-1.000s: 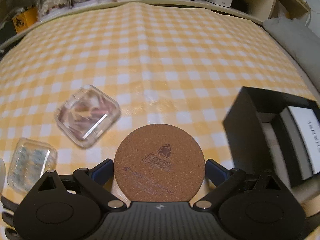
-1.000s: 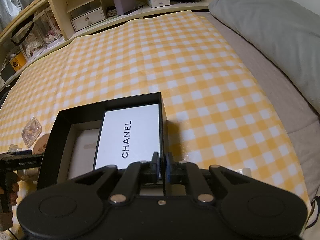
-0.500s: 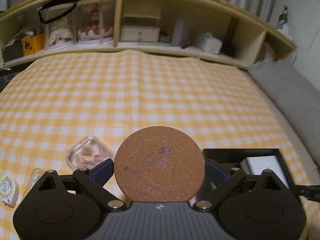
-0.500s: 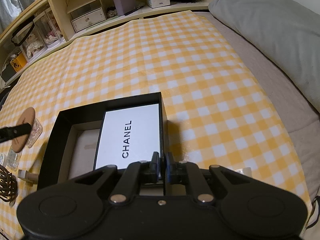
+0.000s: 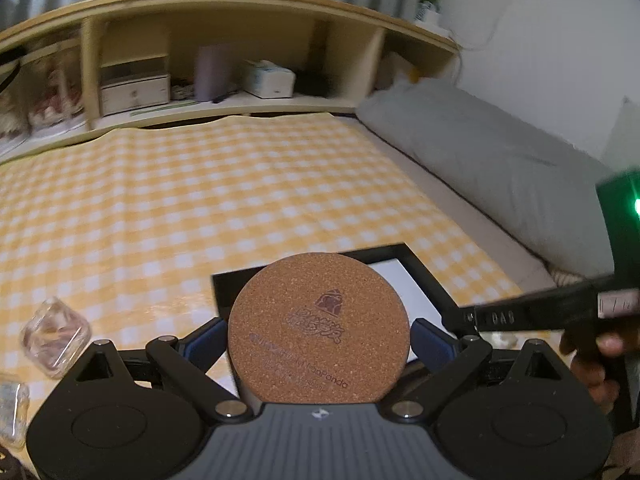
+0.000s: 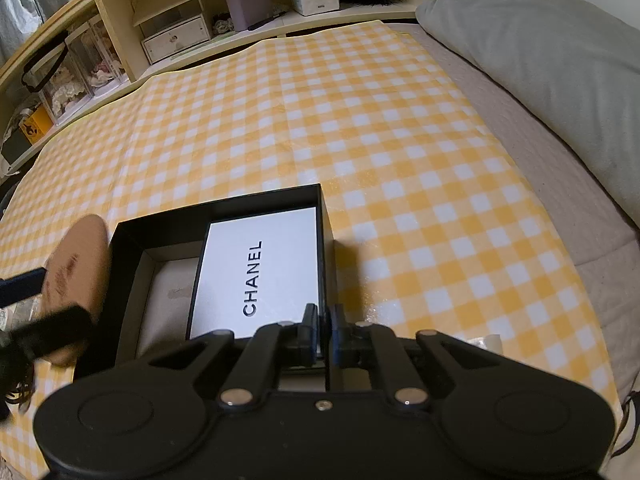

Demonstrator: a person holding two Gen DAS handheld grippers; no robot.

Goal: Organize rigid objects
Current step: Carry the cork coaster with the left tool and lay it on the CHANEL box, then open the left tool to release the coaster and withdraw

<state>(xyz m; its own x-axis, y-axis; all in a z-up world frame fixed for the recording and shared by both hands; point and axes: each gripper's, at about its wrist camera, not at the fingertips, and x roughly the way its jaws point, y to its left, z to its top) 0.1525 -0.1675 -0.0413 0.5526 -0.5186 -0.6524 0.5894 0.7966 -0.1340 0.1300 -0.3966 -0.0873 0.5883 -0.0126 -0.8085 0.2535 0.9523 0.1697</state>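
While right gripper (image 6: 323, 330) keeps jaws pinched on black box (image 6: 322, 216) wall, I swing left gripper (image 5: 319, 332), jaws clamping cork coaster (image 5: 319, 326), up from beside clear cases to box's left edge; drop-in looks next.

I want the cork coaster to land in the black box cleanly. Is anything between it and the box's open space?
Nothing visible blocks it. The cork coaster, clamped in the left gripper, is beside the black box. A white Chanel box fills the right side; the left part is free.
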